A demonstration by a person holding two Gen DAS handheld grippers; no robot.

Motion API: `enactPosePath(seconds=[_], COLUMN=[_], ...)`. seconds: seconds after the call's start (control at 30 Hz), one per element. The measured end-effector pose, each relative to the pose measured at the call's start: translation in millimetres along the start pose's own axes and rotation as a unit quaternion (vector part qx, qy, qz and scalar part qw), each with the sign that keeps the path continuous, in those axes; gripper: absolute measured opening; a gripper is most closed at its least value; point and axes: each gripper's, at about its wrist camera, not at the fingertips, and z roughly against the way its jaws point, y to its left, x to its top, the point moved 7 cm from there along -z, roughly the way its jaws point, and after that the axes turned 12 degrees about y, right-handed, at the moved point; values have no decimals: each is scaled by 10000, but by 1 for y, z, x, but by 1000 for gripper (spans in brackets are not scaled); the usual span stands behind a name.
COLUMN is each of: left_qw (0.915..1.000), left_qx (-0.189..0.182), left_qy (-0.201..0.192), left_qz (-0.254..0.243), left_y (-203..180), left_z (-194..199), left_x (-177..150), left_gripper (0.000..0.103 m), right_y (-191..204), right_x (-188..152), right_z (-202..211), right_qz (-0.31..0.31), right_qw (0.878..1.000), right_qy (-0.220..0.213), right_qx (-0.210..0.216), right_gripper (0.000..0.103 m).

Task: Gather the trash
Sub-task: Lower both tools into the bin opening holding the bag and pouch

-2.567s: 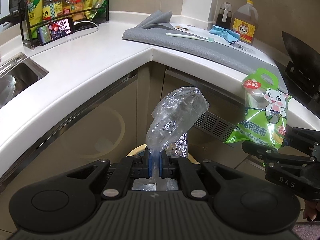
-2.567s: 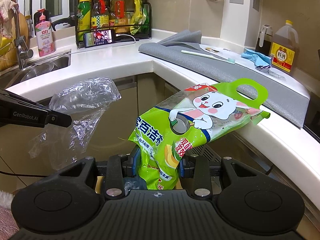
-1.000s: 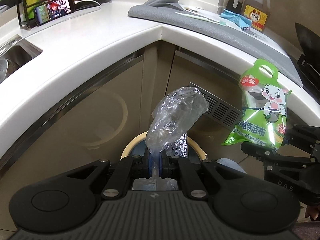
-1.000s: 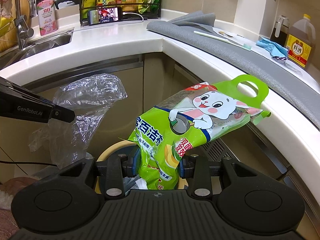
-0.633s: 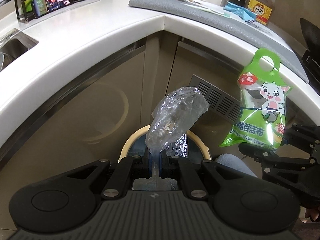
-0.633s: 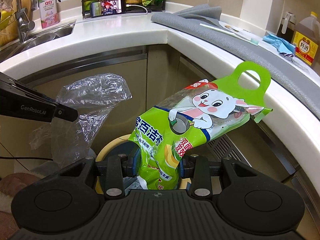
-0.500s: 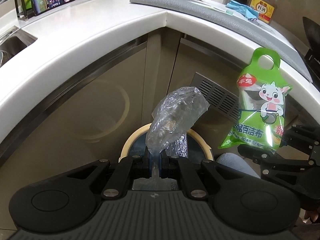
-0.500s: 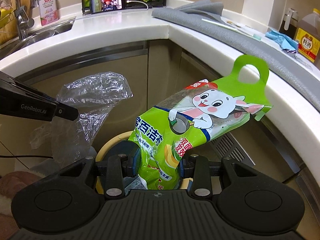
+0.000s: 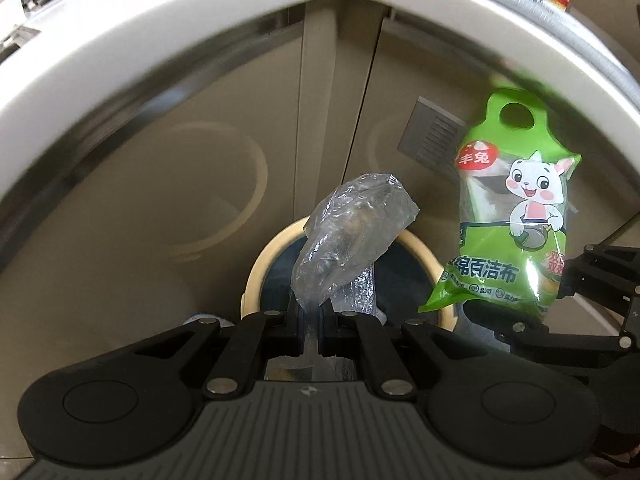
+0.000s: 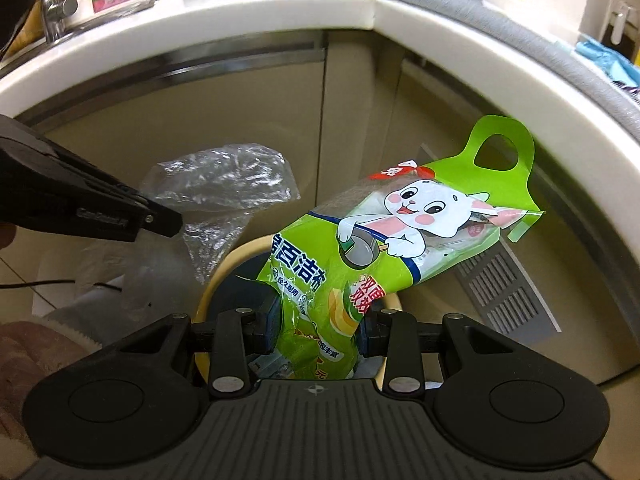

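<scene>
My left gripper (image 9: 309, 316) is shut on a crumpled clear plastic bag (image 9: 352, 236) and holds it above a round trash bin with a cream rim (image 9: 256, 276). My right gripper (image 10: 318, 330) is shut on a green packet with a white rabbit printed on it (image 10: 400, 232), also over the bin (image 10: 224, 276). In the left wrist view the green packet (image 9: 516, 220) hangs to the right of the clear bag. In the right wrist view the left gripper (image 10: 160, 220) and the clear bag (image 10: 228, 192) are at the left.
The white countertop edge (image 9: 200, 32) curves overhead, with beige cabinet doors (image 9: 140, 220) behind the bin. A metal vent grille (image 10: 504, 288) is low on the right cabinet. A grey mat (image 10: 540, 48) lies on the counter. A sink tap (image 10: 52, 8) stands at the far left.
Both grippers have dropped lower below the counter edge and closer to the bin, each still holding its piece of trash. The bin rim now shows larger under both.
</scene>
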Motion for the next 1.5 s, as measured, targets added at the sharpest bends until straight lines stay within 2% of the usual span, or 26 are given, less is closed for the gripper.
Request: enactPosePath(seconds=[0.23, 0.6, 0.97, 1.5], left_qw=[9989, 9970, 9954, 9944], left_qx=[-86, -51, -75, 6], left_qy=[442, 765, 951, 1059], left_qz=[110, 54, 82, 52], left_y=[2, -5, -2, -2], left_z=[-34, -63, -87, -96], left_x=[7, 12, 12, 16], left_gripper=[6, 6, 6, 6], right_y=[7, 8, 7, 4], right_x=[-4, 0, 9, 20], right_z=[-36, -70, -93, -109], right_qz=[103, 67, -132, -347], right_qw=[9977, 9941, 9885, 9827], right_qy=[518, 955, 1369, 1676], right_qx=[419, 507, 629, 713], right_gripper=[38, 38, 39, 40])
